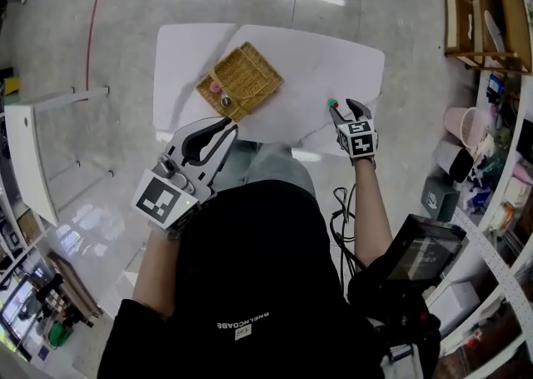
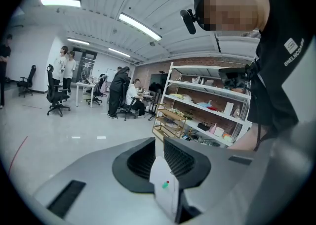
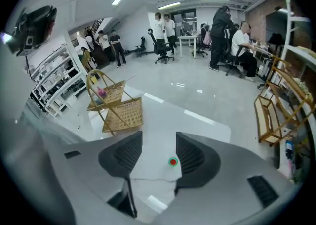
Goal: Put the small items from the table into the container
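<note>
Tbl (image 1: 333,65) w/ basket (image 1: 254,73); shelf (image 1: 508,19) nearby.

Basket (image 1: 241,79) on desk (image 1: 325,65), left of centre. Two small items (image 1: 216,87) in basket's near-left part. Capped item (image 1: 332,104) on desk, right side near edge, between jaws of right tongs (image 1: 346,109), touching neither. Left tongs (image 1: 223,129) at desk's near edge, just near of basket.

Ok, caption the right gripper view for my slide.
Open fingers of the right gripper frame a small green-and-red piece on the white table, wicker basket behind.
</note>
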The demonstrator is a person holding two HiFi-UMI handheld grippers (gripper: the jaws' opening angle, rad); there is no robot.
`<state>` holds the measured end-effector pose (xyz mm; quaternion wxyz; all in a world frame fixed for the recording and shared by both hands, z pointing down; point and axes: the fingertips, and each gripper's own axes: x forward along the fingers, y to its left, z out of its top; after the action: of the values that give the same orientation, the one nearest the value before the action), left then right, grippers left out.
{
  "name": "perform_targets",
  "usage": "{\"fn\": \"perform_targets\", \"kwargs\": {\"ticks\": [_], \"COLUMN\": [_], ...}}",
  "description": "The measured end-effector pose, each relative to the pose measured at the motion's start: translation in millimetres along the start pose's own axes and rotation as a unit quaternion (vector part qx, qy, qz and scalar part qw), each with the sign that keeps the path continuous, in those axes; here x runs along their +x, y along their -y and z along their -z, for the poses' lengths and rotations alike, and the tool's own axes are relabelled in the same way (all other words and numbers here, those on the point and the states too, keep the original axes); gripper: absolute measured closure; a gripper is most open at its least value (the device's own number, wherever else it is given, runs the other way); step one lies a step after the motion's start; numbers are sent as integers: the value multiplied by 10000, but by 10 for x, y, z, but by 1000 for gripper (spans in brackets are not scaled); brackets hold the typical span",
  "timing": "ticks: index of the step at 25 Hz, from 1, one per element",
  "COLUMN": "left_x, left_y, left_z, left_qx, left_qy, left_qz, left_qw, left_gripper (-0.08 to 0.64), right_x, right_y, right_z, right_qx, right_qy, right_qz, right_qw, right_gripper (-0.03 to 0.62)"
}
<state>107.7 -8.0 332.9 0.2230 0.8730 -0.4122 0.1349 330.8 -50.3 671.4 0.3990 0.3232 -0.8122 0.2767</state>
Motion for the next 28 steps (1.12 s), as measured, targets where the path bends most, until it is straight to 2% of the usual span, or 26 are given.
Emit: {"fn": "perform_targets", "kwargs": {"ticks": [10,16,22,28], "left_x": [225,345,445,587], "left_y": [-181,-308,-315,-464], "left_z": [292,394,512,623], "left_qx": [-481,-659,-752,-824], "left_qy": [-190,-168,-362,-278], "left_qz": [-277,-416,-385,-471], "left_qw": [9983,9968,9958,9951], "left_gripper": [522,505,500,500], "right_x": [726,1018,1244,1456], "right_y": [214,342,356,413], "right_z": [658,886,1092,1225], "right_qx": [113,239,173,40], "right_qy": [-1027,-1376,-1678,-1844], "right_qz": [-11,24,-70,58], "right_qw": [9946,9902,9856,9828], "right_gripper": [377,377,377,379]}}
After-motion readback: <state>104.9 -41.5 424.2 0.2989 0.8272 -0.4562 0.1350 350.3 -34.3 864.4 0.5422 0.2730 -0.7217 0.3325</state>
